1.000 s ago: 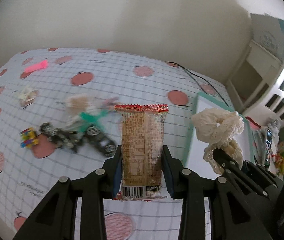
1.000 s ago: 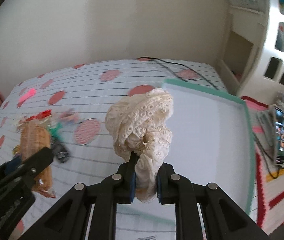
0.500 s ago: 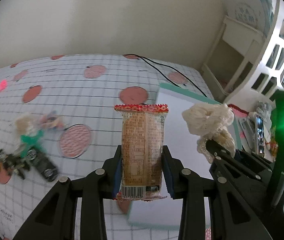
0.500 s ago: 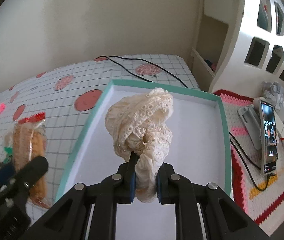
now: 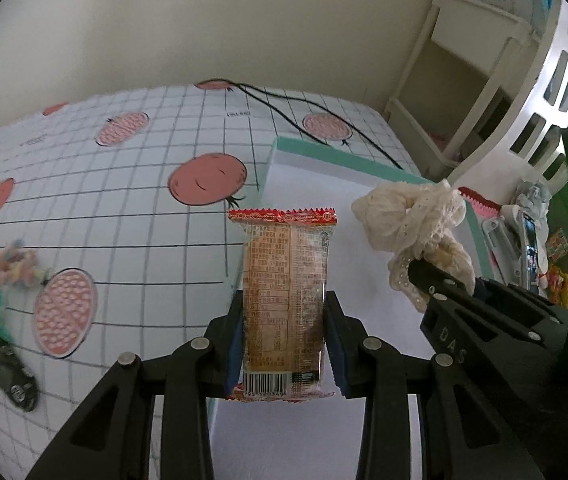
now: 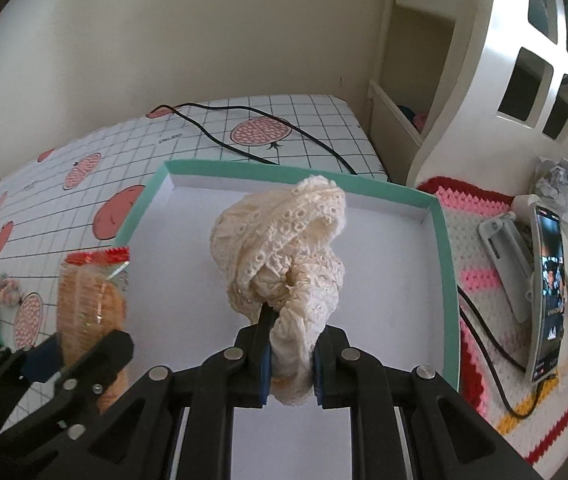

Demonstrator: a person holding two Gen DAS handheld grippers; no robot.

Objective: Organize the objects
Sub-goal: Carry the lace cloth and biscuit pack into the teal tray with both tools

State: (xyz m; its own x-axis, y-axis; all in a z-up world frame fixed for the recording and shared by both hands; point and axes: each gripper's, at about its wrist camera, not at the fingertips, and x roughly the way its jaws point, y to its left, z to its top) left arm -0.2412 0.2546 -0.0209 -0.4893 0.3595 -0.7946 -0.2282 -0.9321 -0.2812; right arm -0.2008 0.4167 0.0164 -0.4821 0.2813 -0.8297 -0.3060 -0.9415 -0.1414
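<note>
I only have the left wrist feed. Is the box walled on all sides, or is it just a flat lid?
Observer: Right wrist view shows the teal box with raised walls at the far, left and right sides and a bare white floor; the near side is hidden.
Operator: How is the right gripper gripping the lace thing?
Observer: The right gripper is shut on the cream lace scrunchie, pinching its lower fold; the rest bunches up above the fingers.
Operator: Anything right of the box?
Observer: A phone lies lit on a crocheted mat, with a black cable running beside it.
</note>
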